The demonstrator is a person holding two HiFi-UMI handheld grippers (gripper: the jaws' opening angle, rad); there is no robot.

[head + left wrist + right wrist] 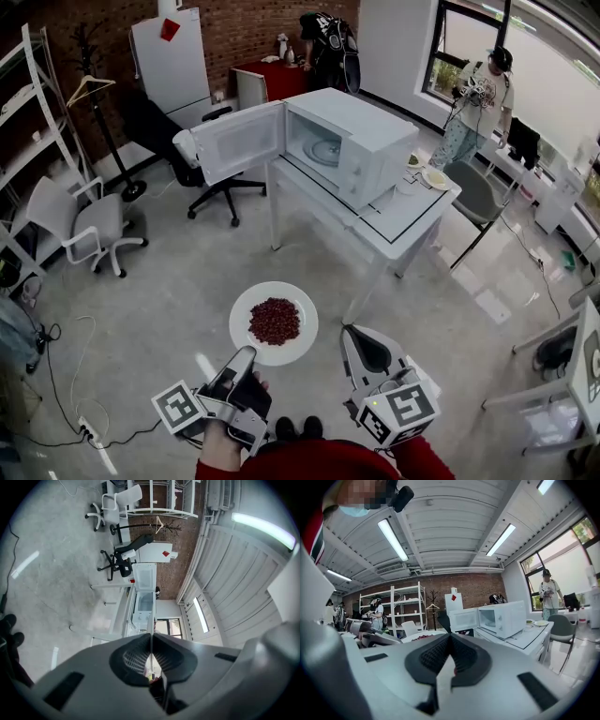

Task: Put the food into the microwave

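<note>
Concrete floor (169, 281) under plate (242, 319) of red beans (275, 321) gripped by left tongs (247, 354); right tongs (349, 332) clenched, empty.

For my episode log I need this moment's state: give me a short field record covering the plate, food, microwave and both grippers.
plate: white, over the floor, short of the table
food: dark red heap at the plate's centre
left gripper: shut on the plate's rim
right gripper: jaws together, empty, beside the plate, not touching it
microwave: on the table, door open, turntable bare
stage: plate not yet inside
</note>
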